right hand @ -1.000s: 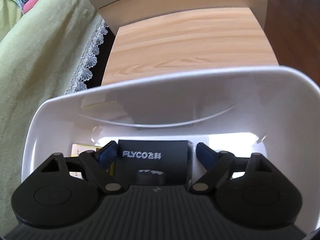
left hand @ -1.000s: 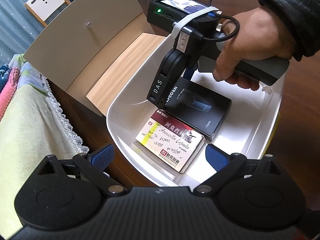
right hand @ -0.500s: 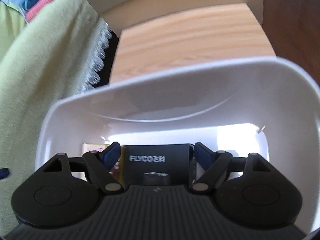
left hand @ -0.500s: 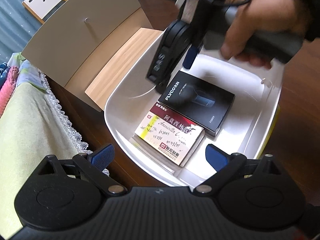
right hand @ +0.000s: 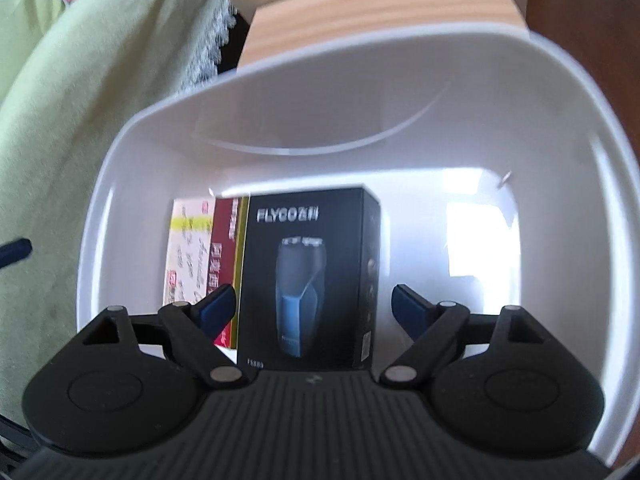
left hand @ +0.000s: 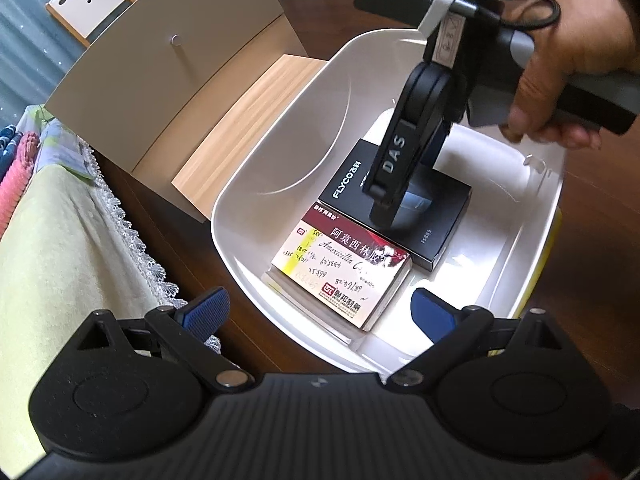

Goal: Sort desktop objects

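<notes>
Right wrist view shows the right gripper (right hand: pixel 310 306) opening its jaws, pads clear of the black shaver box (right hand: pixel 310 280) lying flat in the white tub (right hand: pixel 120 184); the blur hides how high they sit. A finger could clip the glossy cardboard and shove it into the medicine carton (left hand: pixel 340 270) beside it. Left gripper (left hand: pixel 320 308) hangs spread and empty over the smooth, rounded plastic rim.
</notes>
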Demonstrator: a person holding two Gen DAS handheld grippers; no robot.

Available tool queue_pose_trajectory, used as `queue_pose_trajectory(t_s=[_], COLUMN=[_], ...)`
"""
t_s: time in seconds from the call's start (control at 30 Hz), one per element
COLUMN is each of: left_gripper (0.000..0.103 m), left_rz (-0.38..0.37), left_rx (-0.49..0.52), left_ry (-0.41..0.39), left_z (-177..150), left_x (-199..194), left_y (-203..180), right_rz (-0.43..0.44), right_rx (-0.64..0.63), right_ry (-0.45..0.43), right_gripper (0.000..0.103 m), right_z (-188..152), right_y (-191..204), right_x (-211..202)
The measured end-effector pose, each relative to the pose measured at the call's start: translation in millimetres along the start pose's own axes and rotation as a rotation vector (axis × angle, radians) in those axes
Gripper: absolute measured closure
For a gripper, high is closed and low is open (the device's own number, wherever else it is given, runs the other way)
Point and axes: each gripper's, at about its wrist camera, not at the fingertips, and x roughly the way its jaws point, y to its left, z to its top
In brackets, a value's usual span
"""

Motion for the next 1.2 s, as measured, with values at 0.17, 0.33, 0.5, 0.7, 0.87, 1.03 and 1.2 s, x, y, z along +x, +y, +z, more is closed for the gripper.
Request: queue_pose_trajectory(t_s=[0.17, 0.33, 0.5, 0.7, 0.87, 1.03, 1.2], left_gripper=[0.005, 0.005, 0.005, 0.005, 0.005, 0.004, 0.003], left_rz=[-0.002, 0.008, 0.037, 0.185, 0.278, 0.402, 0.519], left_rx=[-0.002, 0.0, -0.028, -0.086, -0.195, -0.292, -0.482], left_ry=[0.003, 0.017, -0.012, -0.075, -0.137, -0.158, -0.162], left_z=[1, -1, -1, -5, -13, -35, -89], left_x=[1, -1, -11, -44, -98, -171, -248], left_y=[-1, -3, -1, 14, 31, 48, 62], right_rz=[0.02, 0.016, 0.002, 0.019, 0.055, 0.136, 0.256], right_rx=[-0.024, -0.034, -0.073, -0.107, -0.102, -0.126, -0.199], right_ry=[0.016, -0.004, -0.069, -0.171, -0.261, -0.35, -0.406], right_gripper=[0.016, 0.019, 0.019, 0.018, 0.017, 0.016, 0.012], right_z=[-4, -3, -5, -15, -20, -24, -35], right_y=[10, 11, 14, 22, 35, 68, 121], right_x=[9, 1, -31, -87, -133, -179, -209])
